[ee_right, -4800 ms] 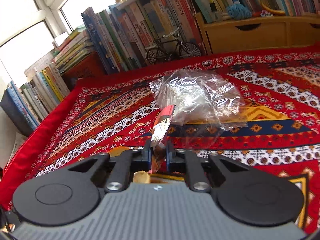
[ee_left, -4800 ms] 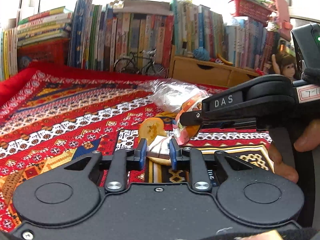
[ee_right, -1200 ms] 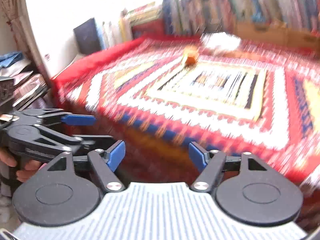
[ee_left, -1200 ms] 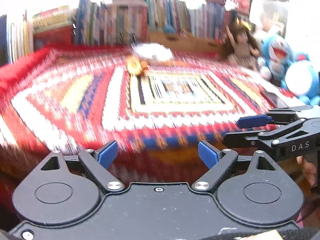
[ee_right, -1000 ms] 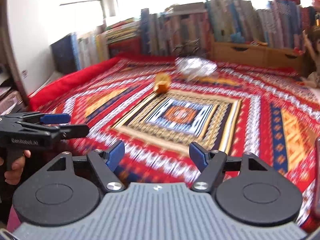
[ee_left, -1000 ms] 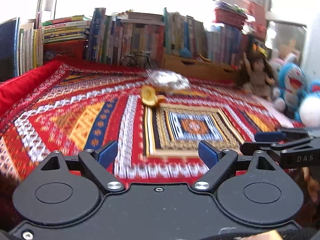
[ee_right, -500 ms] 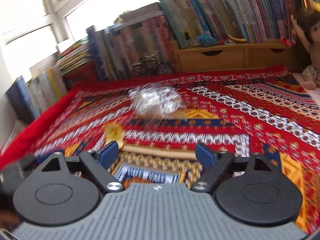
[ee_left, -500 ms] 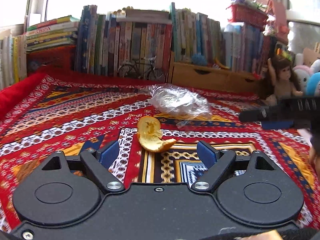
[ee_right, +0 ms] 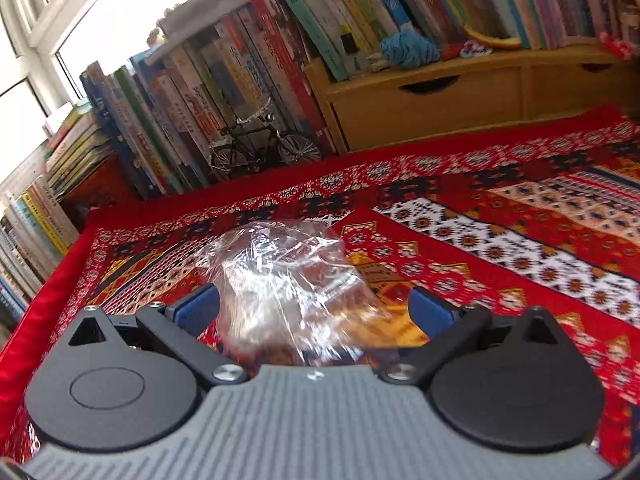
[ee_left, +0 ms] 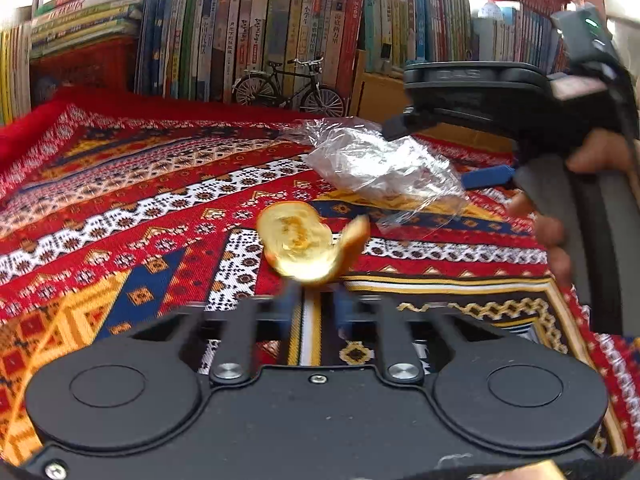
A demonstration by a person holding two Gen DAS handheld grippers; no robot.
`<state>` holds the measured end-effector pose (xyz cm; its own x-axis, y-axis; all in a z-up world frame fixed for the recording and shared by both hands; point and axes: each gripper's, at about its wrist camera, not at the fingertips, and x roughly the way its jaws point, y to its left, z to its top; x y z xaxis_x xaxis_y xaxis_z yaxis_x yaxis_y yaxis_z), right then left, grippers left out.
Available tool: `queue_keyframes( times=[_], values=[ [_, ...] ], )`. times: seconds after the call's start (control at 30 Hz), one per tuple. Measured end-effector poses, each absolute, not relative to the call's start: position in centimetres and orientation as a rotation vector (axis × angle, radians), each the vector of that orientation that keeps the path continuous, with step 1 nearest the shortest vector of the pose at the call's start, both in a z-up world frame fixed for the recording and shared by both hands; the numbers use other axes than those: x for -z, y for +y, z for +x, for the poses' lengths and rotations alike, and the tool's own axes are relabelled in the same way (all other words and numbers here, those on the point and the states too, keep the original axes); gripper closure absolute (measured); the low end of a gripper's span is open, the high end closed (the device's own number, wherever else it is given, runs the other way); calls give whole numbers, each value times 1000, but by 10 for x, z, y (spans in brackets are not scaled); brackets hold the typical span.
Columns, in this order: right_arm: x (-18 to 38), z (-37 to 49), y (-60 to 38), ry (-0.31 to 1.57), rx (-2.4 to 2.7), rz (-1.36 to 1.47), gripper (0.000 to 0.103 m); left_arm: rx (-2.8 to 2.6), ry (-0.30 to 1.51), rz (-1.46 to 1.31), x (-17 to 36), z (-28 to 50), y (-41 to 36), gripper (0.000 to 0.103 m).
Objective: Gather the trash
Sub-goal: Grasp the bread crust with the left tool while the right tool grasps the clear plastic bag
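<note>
Both grippers had advanced onto the patterned cloth (ee_left: 120,208). My left gripper (ee_left: 312,312), jaws blurred, seemingly narrowing, sat just short of the orange peel (ee_left: 308,240). My right gripper (ee_right: 314,308), jaws spread, straddled the clear plastic bag (ee_right: 288,280). Step: grasping; next, close.

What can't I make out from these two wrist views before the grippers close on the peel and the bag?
- Left wrist view: the left gripper is motion-blurred, so whether it touches the orange peel is unclear.
- Right wrist view: the clear plastic bag is crumpled and glary, so its contents are unreadable; its near end is cut off behind the right gripper.
- Right wrist view: the peel is out of sight.
- Book spines: too small to read.
</note>
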<state>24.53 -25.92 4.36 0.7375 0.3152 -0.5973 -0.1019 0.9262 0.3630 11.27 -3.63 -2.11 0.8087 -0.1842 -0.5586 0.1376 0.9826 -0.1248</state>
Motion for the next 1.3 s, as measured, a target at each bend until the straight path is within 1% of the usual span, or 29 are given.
queue_keyframes(
  times=[0.03, 0.07, 0.13, 0.17, 0.2, 0.23, 0.27, 0.3, 0.33, 0.37, 0.4, 0.43, 0.53, 0.67, 0.73, 0.77, 0.8, 0.83, 0.87, 0.93, 1.0, 1.3],
  values=[
    [-40, 250, -256, 718, -233, 319, 0, 175, 603, -86, 21, 113, -36, 99],
    [-36, 253, -252, 726, -239, 317, 5, 177, 601, -97, 20, 113, -36, 99],
    [-29, 254, -247, 749, -252, 322, 19, 180, 589, -98, 19, 111, -34, 100],
    [-26, 253, -245, 749, -255, 326, 20, 183, 580, -96, 17, 109, -34, 100],
    [-26, 250, -243, 739, -266, 315, 29, 189, 565, -92, 16, 106, -34, 98],
    [-27, 248, -242, 731, -280, 300, 33, 188, 547, -87, 14, 103, -34, 93],
    [-27, 244, -241, 725, -285, 291, 40, 185, 522, -80, 13, 100, -34, 93],
    [-28, 240, -242, 722, -293, 290, 44, 180, 501, -71, 12, 99, -34, 87],
    [-29, 236, -243, 720, -302, 298, 48, 176, 490, -61, 11, 99, -35, 72],
    [-30, 232, -245, 720, -309, 304, 52, 165, 484, -57, 11, 99, -36, 61],
    [-32, 228, -245, 719, -321, 302, 53, 147, 476, -67, 11, 100, -35, 43],
    [-33, 223, -246, 722, -333, 295, 55, 129, 465, -87, 11, 102, -34, 38],
    [-36, 211, -246, 732, -372, 266, 57, 102, 470, -171, 11, 112, -27, 38],
    [-36, 194, -245, 741, -424, 227, 58, 88, 522, -274, 18, 126, -19, 39],
    [-36, 188, -246, 748, -459, 222, 59, 104, 544, -304, 22, 130, -16, 48],
    [-36, 185, -246, 749, -466, 218, 61, 118, 545, -323, 23, 129, -14, 55],
    [-36, 183, -247, 751, -470, 214, 62, 133, 546, -337, 24, 129, -13, 73],
    [-35, 180, -248, 753, -480, 219, 63, 110, 554, -327, 23, 127, -14, 87],
    [-34, 178, -249, 755, -483, 226, 63, 84, 565, -298, 23, 126, -15, 88],
    [-34, 174, -253, 756, -493, 244, 64, 99, 559, -290, 23, 119, -15, 94],
    [-35, 168, -257, 751, -490, 254, 65, 116, 562, -297, 21, 111, -12, 96],
    [-50, 120, -268, 704, -495, 260, 65, 170, 531, -264, -4, 52, -11, 98]
  ],
)
